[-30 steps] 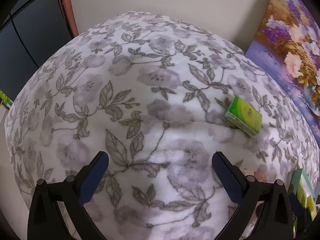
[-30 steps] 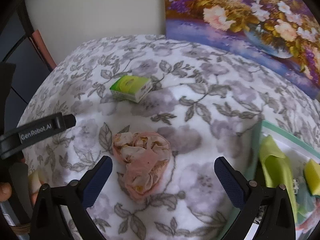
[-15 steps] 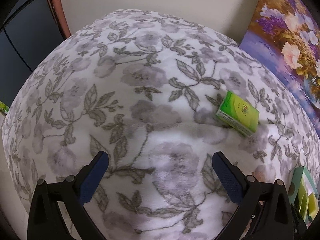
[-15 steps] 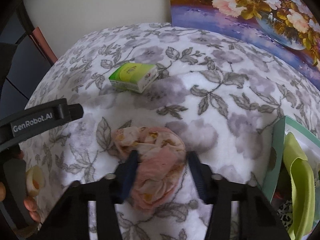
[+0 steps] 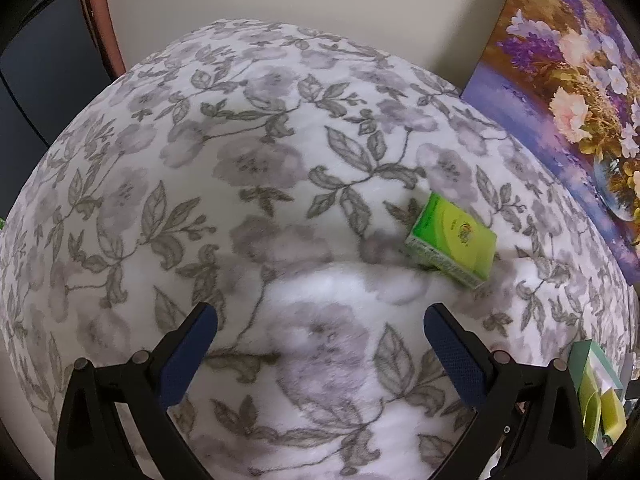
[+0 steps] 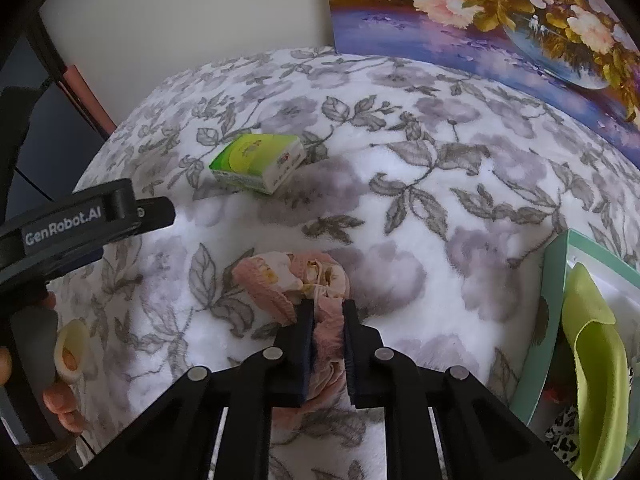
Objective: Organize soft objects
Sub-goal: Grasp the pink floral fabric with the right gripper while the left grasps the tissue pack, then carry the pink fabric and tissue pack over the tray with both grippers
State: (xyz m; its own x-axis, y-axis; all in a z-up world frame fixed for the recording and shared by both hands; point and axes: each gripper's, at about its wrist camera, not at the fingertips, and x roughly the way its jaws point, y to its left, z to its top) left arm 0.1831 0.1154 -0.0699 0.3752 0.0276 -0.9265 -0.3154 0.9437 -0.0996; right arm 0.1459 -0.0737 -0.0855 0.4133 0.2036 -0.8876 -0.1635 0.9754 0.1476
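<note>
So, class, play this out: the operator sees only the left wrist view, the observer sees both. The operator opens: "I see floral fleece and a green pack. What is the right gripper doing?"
Observer: The right gripper has just been closing, and its pads now pinch a crumpled pink cloth lying on the floral blanket.
Operator: Is that cloth near my green pack?
Observer: The green tissue pack lies further up the blanket, apart from the cloth.
Operator: I see only a sliver of a box at my right edge. What's in it?
Observer: The mint-green box holds a lime-green piece and something leopard-printed.
</note>
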